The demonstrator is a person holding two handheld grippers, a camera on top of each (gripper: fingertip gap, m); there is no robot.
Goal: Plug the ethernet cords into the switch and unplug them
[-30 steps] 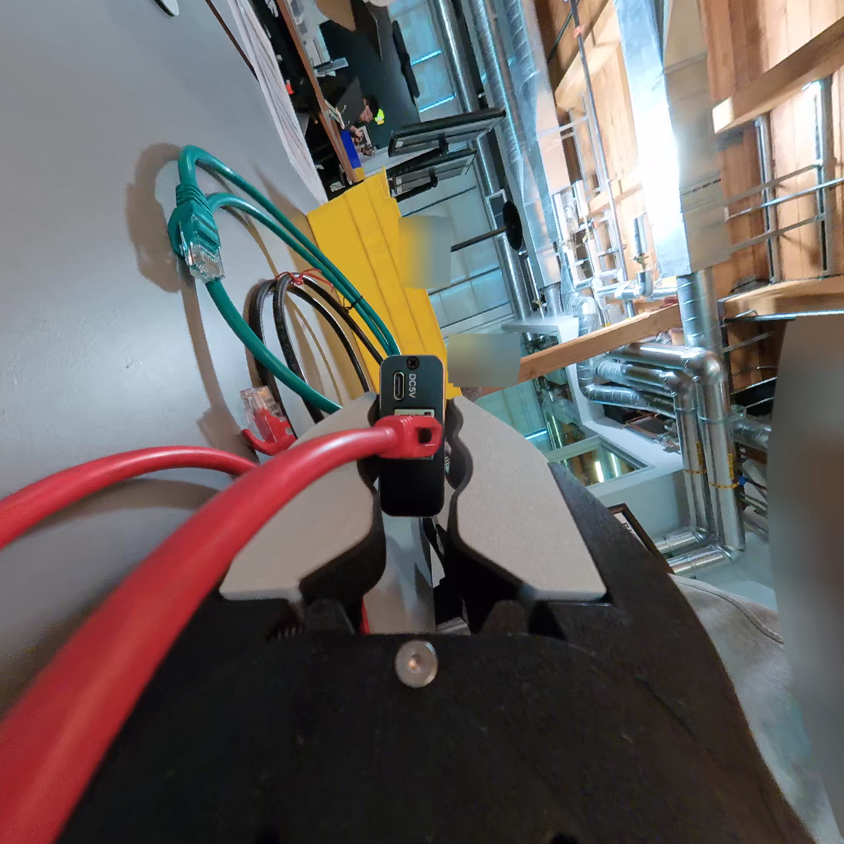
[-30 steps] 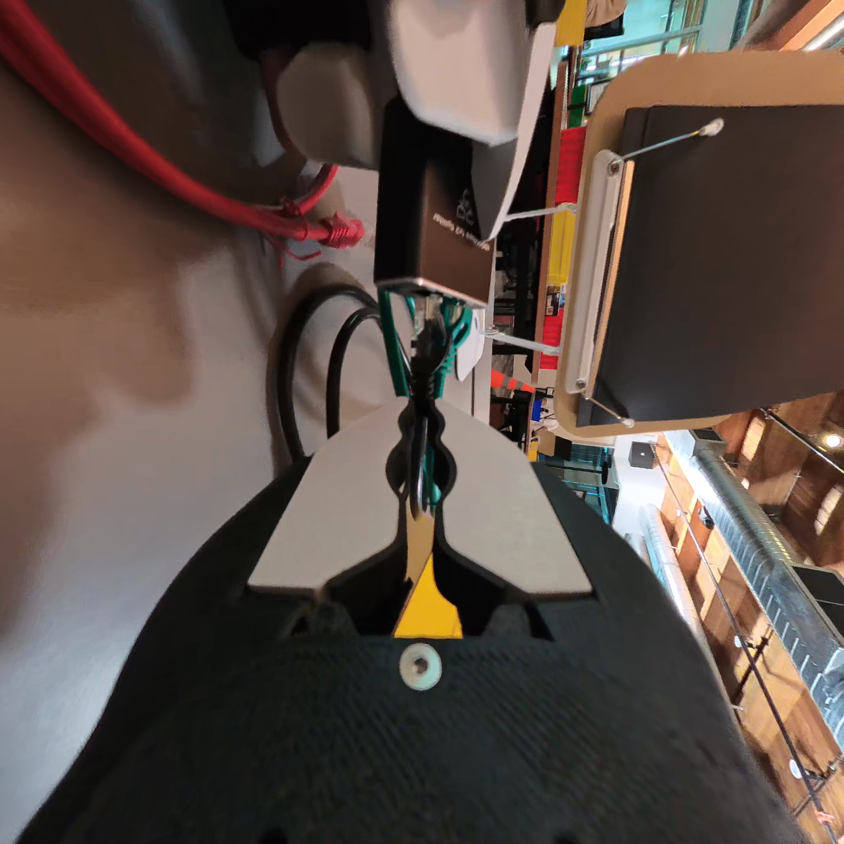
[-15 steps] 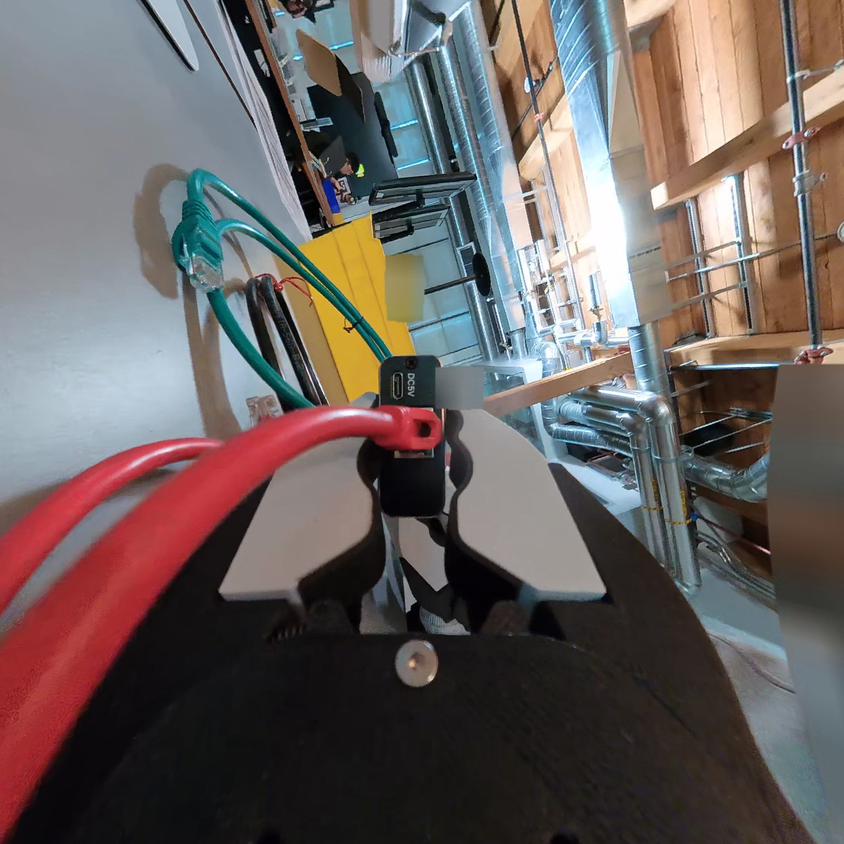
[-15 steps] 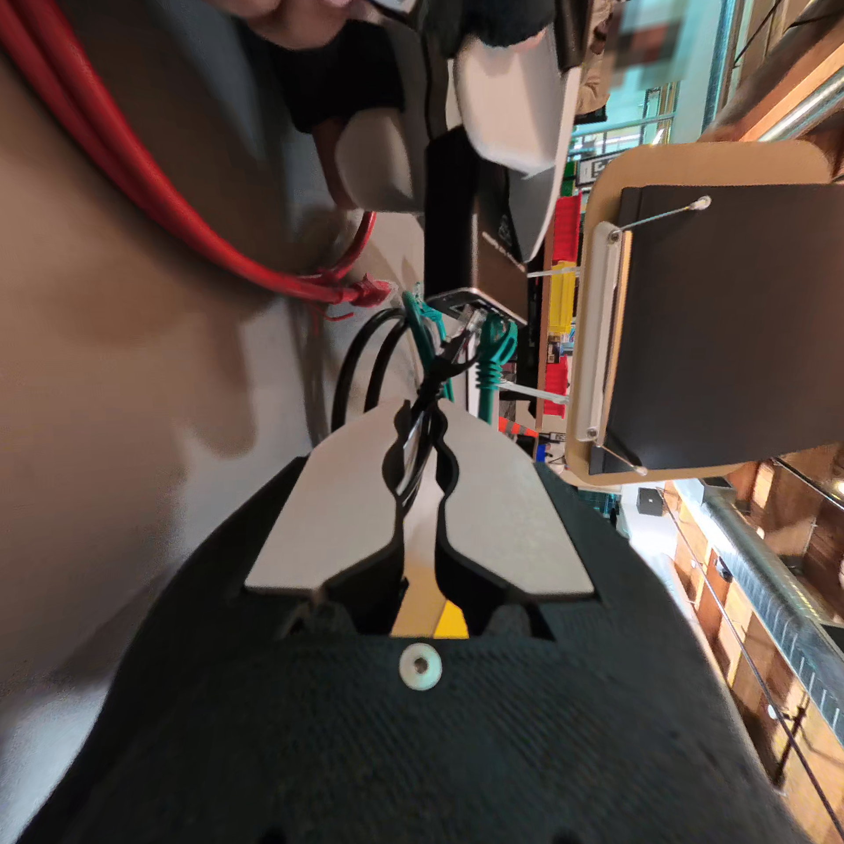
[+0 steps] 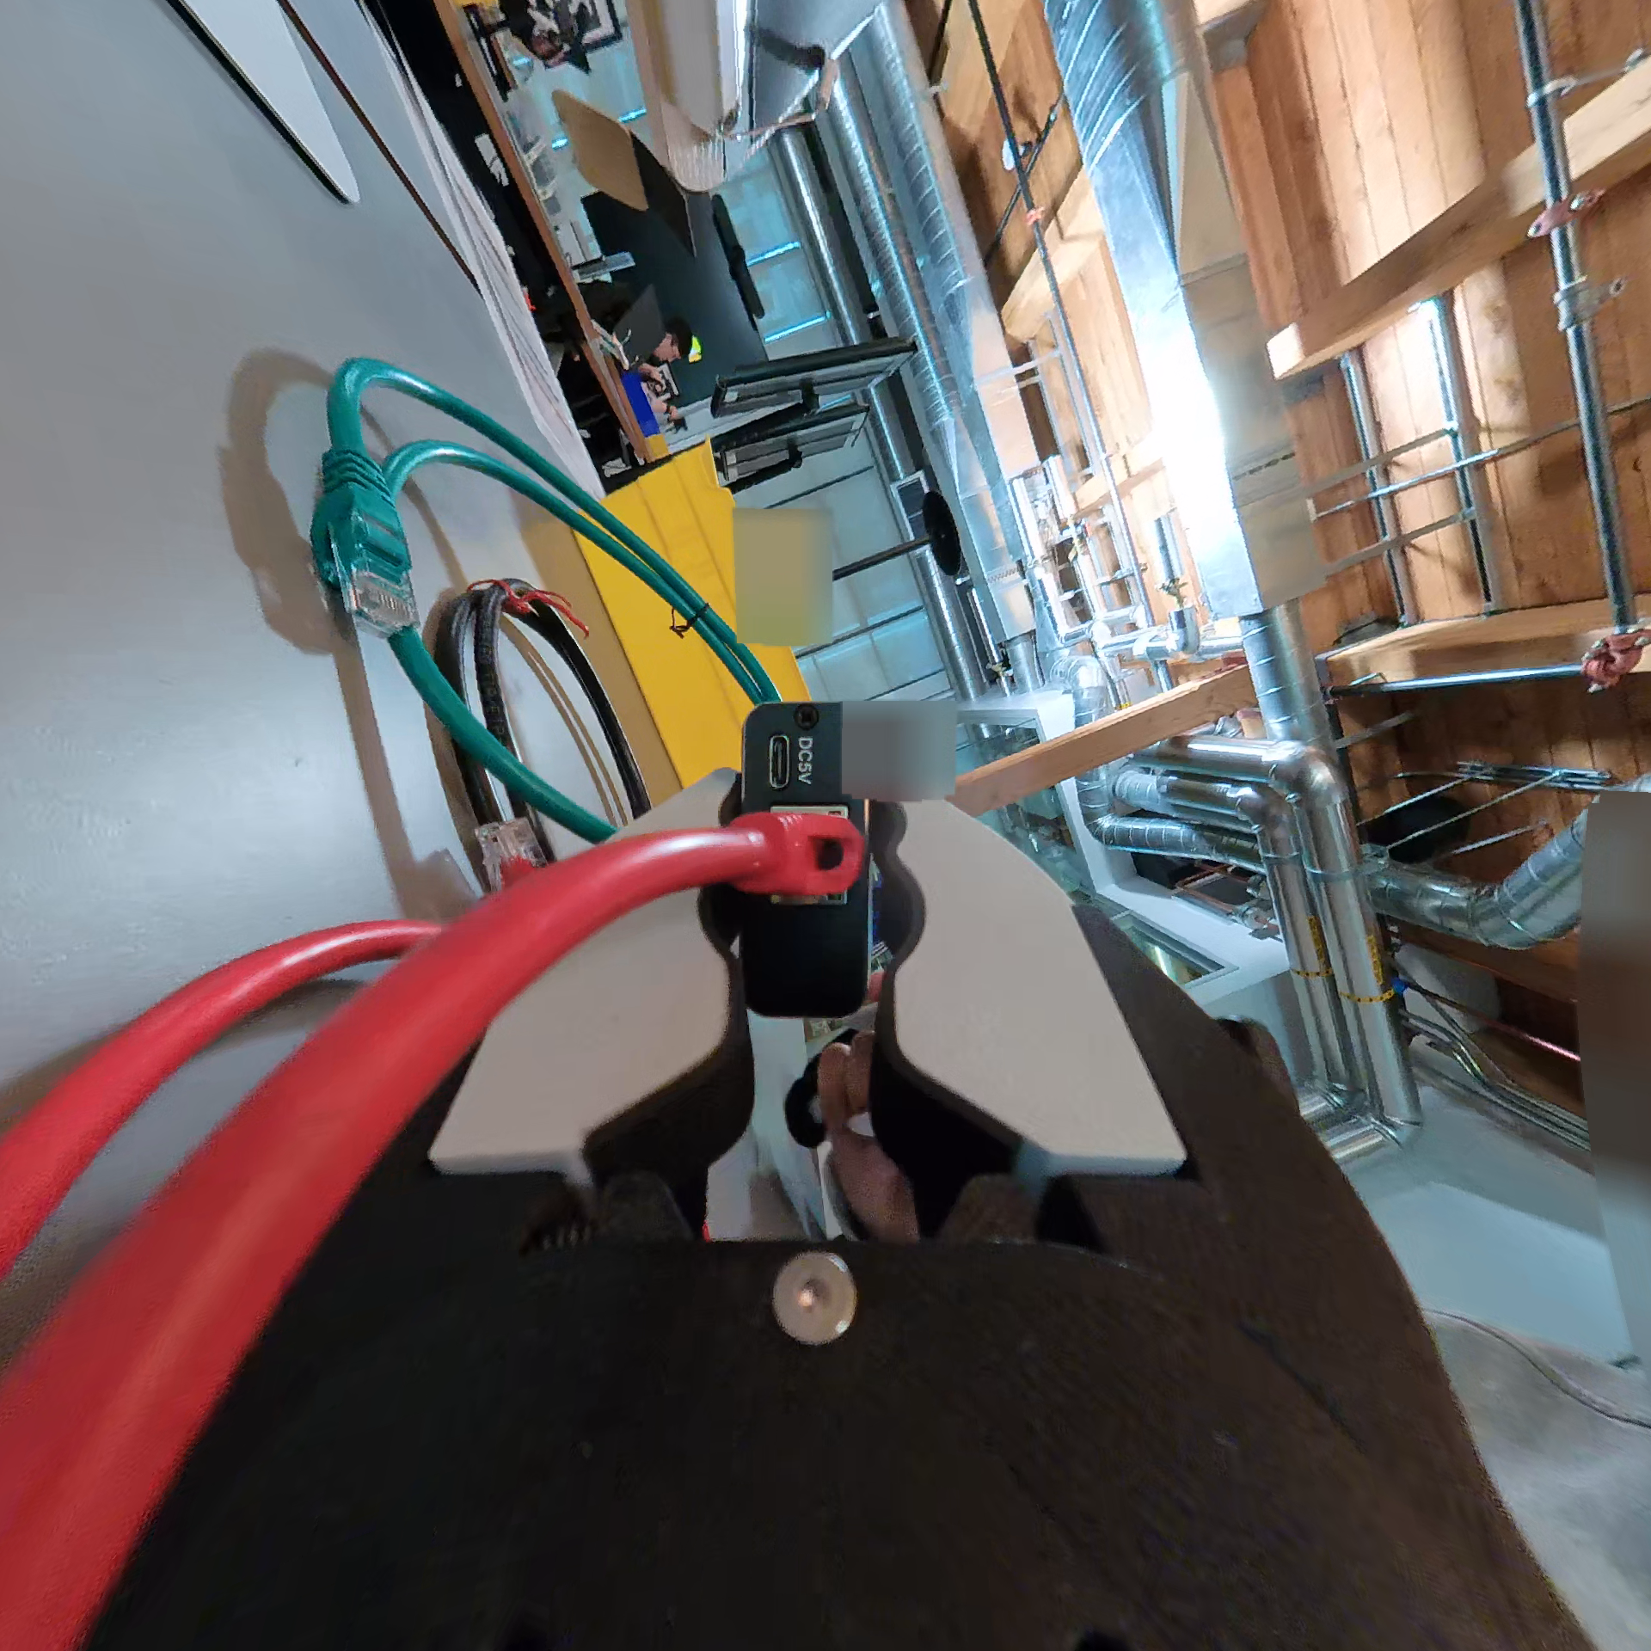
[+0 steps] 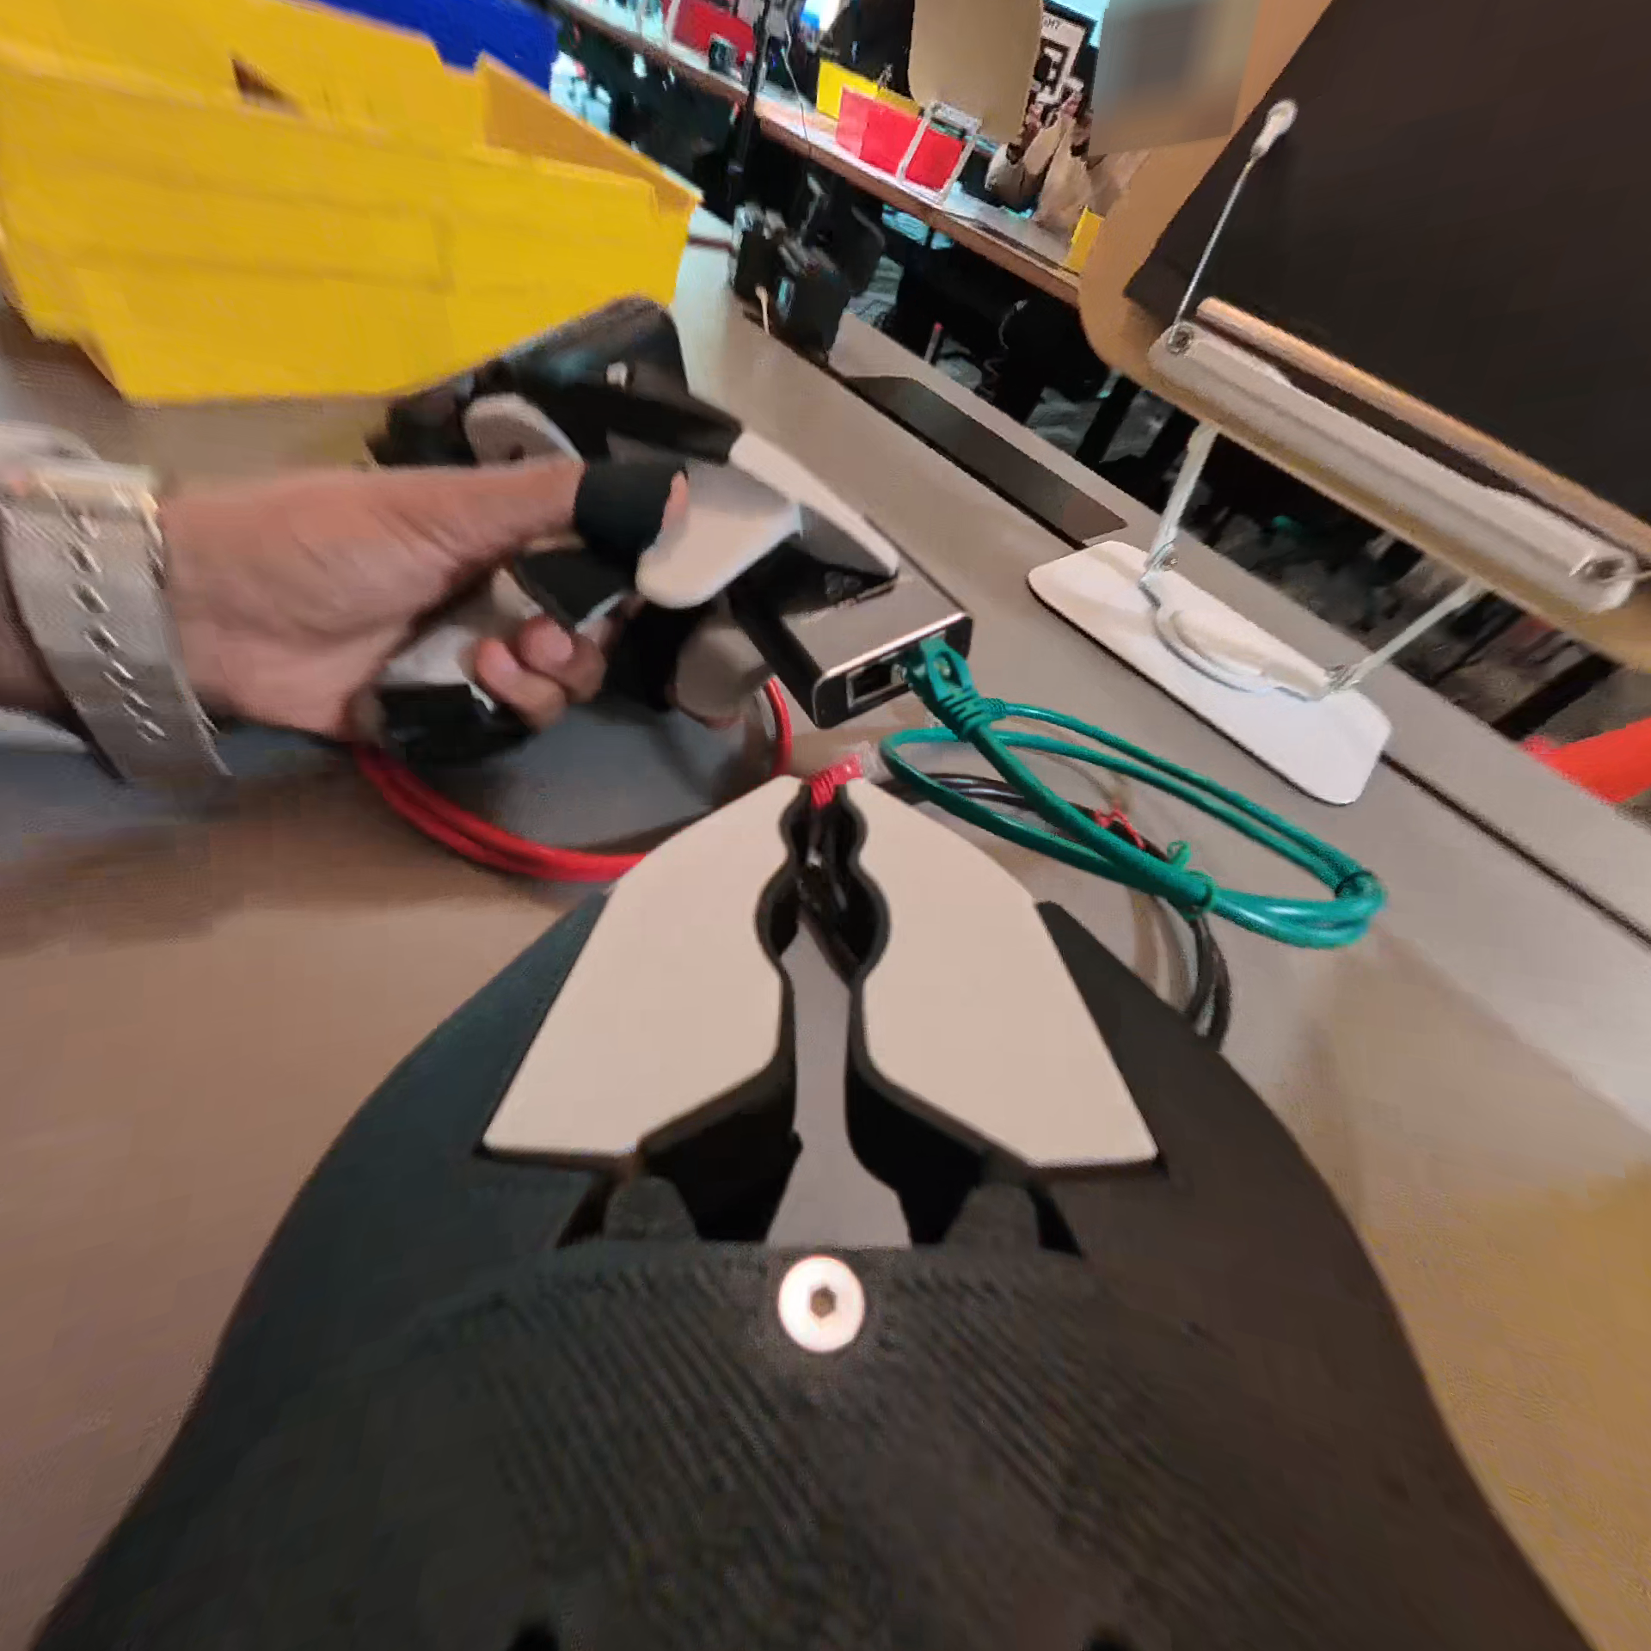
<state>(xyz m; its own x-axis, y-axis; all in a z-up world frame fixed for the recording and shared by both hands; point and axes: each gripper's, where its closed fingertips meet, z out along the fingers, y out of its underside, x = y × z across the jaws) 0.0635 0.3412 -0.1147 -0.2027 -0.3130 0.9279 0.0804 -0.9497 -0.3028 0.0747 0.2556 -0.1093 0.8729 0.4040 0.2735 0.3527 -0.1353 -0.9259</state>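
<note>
Between the left gripper's (image 5: 808, 902) fingers sits the black switch (image 5: 804, 938), clamped, with a red ethernet cord (image 5: 554, 902) plugged into its near end. Right gripper (image 6: 826, 858): jaws nearly closed on a black cord (image 6: 826, 880), connector pinched. Beyond, a green ethernet cord (image 6: 1072, 804) is plugged into the switch's far port, its loop lying on the grey table (image 6: 1474, 893). Yellow bin (image 6: 313, 205) behind.

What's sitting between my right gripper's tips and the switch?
Right wrist view: a loose red plug lies on the table just ahead of the right gripper; beyond it, only bare table before the raised switch.
</note>
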